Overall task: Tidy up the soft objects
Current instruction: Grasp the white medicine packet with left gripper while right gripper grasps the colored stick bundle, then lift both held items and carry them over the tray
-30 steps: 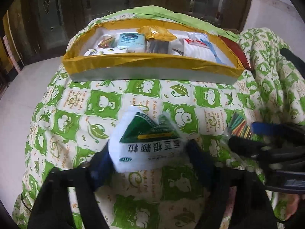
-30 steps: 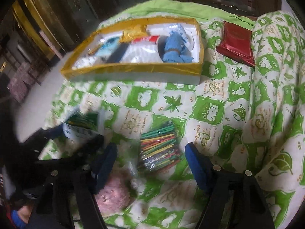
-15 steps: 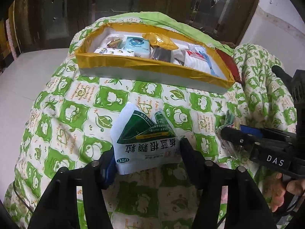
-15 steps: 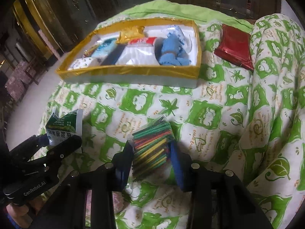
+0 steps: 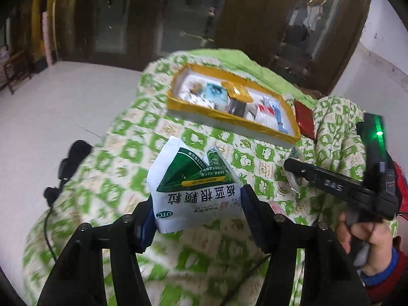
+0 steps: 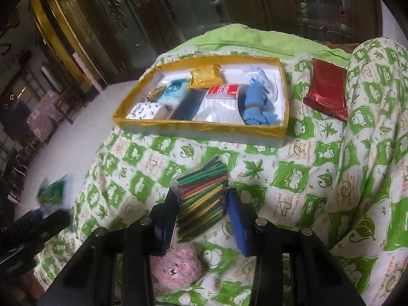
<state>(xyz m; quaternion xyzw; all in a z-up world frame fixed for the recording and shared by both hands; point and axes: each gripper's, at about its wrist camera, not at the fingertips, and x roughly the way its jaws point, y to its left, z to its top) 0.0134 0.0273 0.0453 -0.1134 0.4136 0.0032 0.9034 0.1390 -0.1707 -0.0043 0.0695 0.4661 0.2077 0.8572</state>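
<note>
Over the green quilt (image 6: 293, 178), each hand-held gripper clamps something: left (image 5: 196, 204) an upright sachet (image 5: 196, 183), right (image 6: 201, 209) sticks (image 6: 201, 199) lying crosswise.

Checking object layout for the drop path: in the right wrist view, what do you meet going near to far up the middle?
Pink plush toy → right gripper shut on the bag of coloured sticks → green-patterned quilt → gold-edged tray → dark cabinet doors.

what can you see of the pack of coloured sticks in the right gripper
The pack of coloured sticks is a clear, crinkly plastic bag of thin green, red, yellow and orange sticks lying parallel. It sits tilted between the right gripper's blue pads, which have just closed and press its sides, above the green-and-white quilt.
</note>
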